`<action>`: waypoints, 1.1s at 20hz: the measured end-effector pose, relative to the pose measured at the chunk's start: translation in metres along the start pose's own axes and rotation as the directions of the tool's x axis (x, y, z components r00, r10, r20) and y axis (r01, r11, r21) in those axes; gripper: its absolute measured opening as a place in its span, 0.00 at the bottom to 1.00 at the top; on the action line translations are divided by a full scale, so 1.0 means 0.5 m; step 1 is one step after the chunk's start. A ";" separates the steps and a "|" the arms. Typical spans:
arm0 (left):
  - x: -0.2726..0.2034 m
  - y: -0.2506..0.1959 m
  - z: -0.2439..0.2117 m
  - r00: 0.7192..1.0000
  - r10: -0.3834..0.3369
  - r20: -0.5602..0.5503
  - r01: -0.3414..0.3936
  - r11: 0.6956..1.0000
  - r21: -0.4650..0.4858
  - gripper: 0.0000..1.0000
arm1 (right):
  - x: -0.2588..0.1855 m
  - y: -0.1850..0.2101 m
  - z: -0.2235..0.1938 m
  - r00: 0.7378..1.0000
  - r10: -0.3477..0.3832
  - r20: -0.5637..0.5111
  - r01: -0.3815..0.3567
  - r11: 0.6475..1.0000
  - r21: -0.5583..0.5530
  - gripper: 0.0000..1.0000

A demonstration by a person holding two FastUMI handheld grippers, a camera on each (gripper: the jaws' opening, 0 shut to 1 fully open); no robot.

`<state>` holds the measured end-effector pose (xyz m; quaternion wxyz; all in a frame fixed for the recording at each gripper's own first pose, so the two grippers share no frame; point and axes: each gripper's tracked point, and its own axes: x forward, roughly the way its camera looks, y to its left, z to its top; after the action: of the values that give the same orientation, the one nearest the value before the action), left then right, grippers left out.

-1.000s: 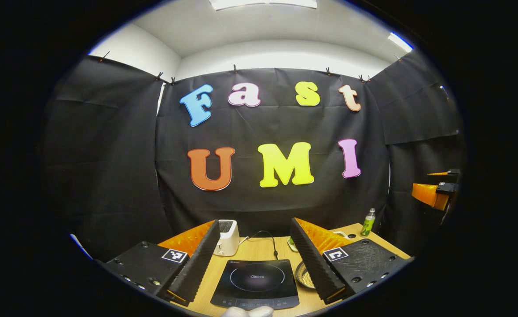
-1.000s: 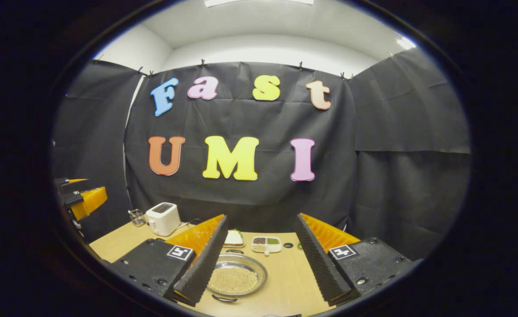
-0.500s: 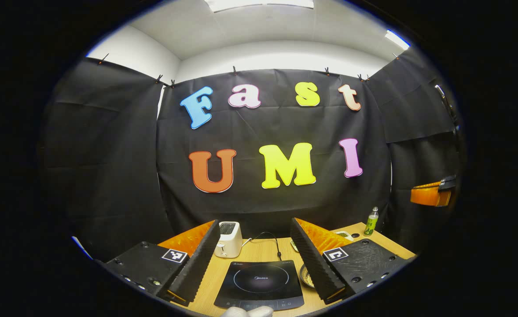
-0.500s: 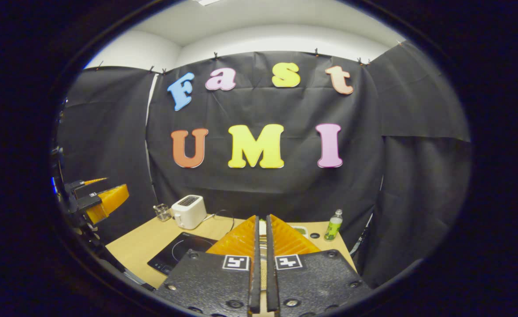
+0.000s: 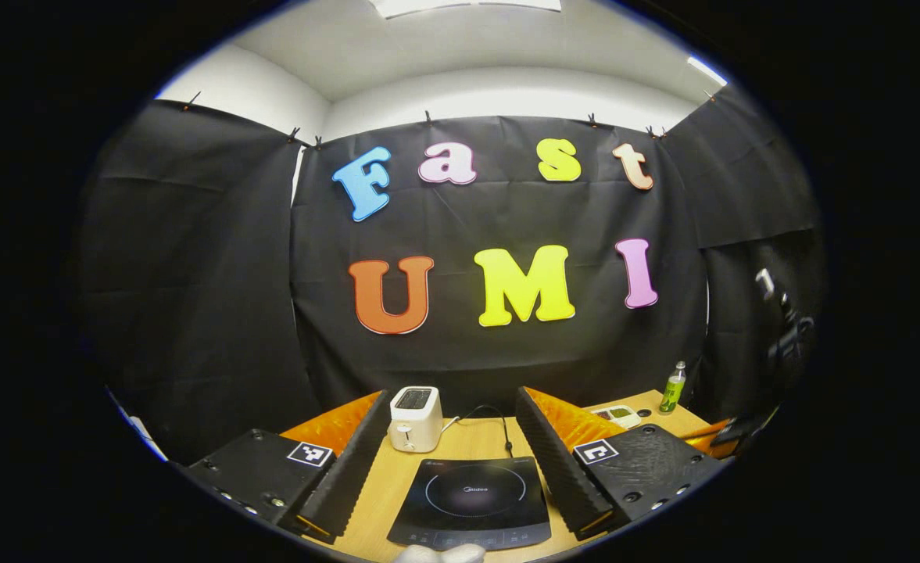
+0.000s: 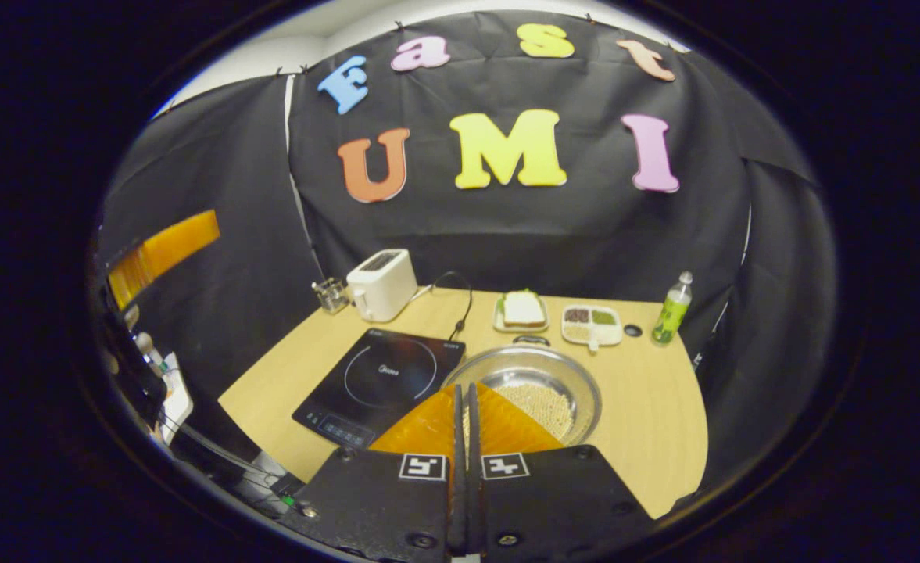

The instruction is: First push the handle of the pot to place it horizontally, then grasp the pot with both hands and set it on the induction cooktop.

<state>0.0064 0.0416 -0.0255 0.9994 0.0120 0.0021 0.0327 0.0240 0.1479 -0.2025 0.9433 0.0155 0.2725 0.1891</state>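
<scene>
**Pot beside the cooktop, one gripper closed above it**

In the right gripper view, a wooden table stands before black cloth walls. A round metal pot, holding small pale grains, sits on the table just right of the black induction cooktop, touching or nearly touching its right edge. One small loop handle shows at the pot's far rim, pointing away toward the wall; the near rim is hidden, so the handle axis seems to run near-to-far, not side to side. The right gripper has its fingers pressed together with nothing between them, above the pot's near edge. Behind lie a toaster, a plate with a sandwich, a divided tray and a green bottle.

In the left gripper view, the left gripper hangs over the cooktop with fingers spread wide apart, empty.
</scene>
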 end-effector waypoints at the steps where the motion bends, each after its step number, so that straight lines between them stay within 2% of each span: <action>1: 0.000 0.005 -0.002 1.000 0.004 -0.003 -0.004 1.000 0.001 0.96 | 0.019 0.006 -0.027 0.999 0.001 -0.035 -0.002 1.000 -0.011 0.00; 2: 0.002 0.010 -0.007 1.000 0.009 -0.006 -0.009 1.000 -0.002 0.96 | 0.041 0.012 -0.062 0.997 0.004 -0.075 -0.005 1.000 -0.016 0.04; 7: 0.004 0.033 -0.020 0.999 0.029 -0.024 -0.029 1.000 -0.009 0.96 | 0.129 0.037 -0.203 0.972 0.016 -0.233 -0.019 1.000 -0.009 0.04; 9: 0.003 0.038 -0.024 0.999 0.033 -0.029 -0.033 0.999 -0.007 0.96 | 0.152 0.044 -0.241 0.961 0.007 -0.276 -0.010 1.000 -0.012 0.00; 12: 0.001 0.049 -0.034 0.998 0.042 -0.043 -0.042 0.999 -0.002 0.96 | 0.189 0.042 -0.291 0.942 0.002 -0.337 0.001 1.000 0.009 0.04; 16: -0.001 0.061 -0.043 0.997 0.054 -0.058 -0.054 0.999 -0.002 0.96 | 0.218 0.024 -0.310 0.933 -0.024 -0.358 0.033 0.999 0.018 0.00; 19: 0.001 0.066 -0.049 0.996 0.060 -0.069 -0.060 0.998 -0.002 0.96 | 0.227 -0.003 -0.325 0.925 -0.043 -0.378 0.066 0.997 0.047 0.03; 22: 0.003 0.065 -0.048 0.996 0.060 -0.071 -0.060 0.998 -0.003 0.96 | 0.223 -0.008 -0.334 0.921 -0.023 -0.388 0.069 0.992 0.104 0.04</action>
<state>0.0056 0.0749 -0.0488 0.9973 0.0082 0.0372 0.0632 0.0255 0.1724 -0.4020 0.8727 0.0261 0.4639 0.1501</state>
